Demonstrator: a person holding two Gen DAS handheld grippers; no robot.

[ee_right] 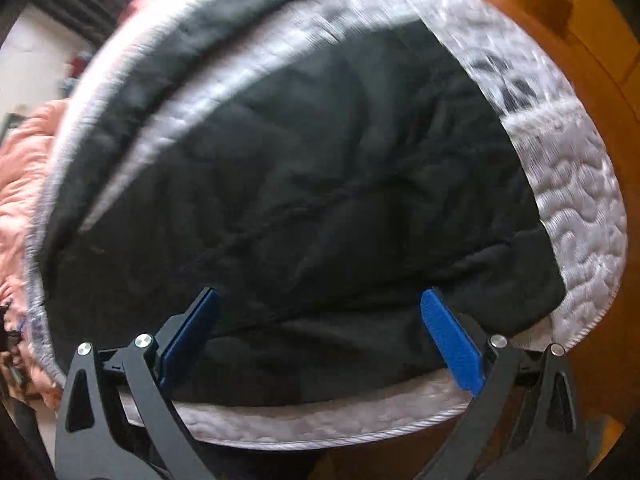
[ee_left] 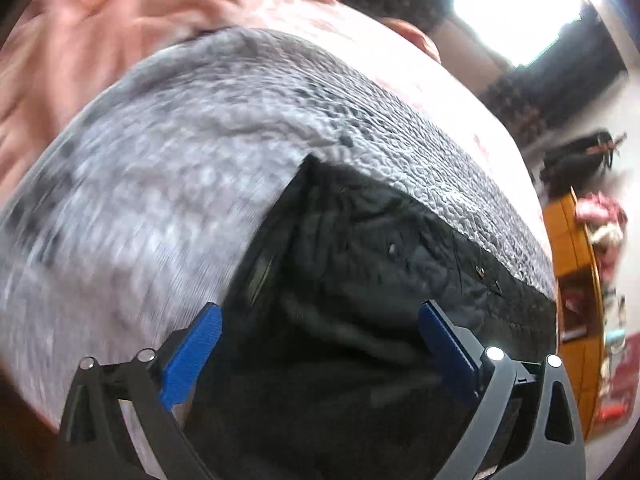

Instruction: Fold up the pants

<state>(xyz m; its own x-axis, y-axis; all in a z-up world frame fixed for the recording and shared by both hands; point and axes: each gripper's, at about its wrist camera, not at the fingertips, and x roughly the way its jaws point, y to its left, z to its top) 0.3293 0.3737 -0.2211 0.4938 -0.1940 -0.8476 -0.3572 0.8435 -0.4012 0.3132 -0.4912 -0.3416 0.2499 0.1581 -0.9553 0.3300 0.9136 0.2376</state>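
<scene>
Black pants (ee_right: 320,168) lie spread on a grey quilted mattress (ee_right: 576,216), with one leg (ee_right: 208,24) stretching off toward the far left. In the left wrist view one end of the pants (ee_left: 360,272) lies near the mattress (ee_left: 160,184) edge, with small metal studs showing. My left gripper (ee_left: 320,312) hovers above that end, blue pads wide apart, nothing between them. My right gripper (ee_right: 320,300) hangs over the broad part of the pants, jaws likewise wide and empty. Both views are blurred by motion.
A pink blanket (ee_left: 100,28) is bunched beyond the mattress, also seen as pink blanket (ee_right: 20,184) at the left. Wooden floor (ee_right: 560,40) surrounds the mattress corner. A wooden shelf unit (ee_left: 576,288) with clutter stands to the right, under a bright window (ee_left: 528,4).
</scene>
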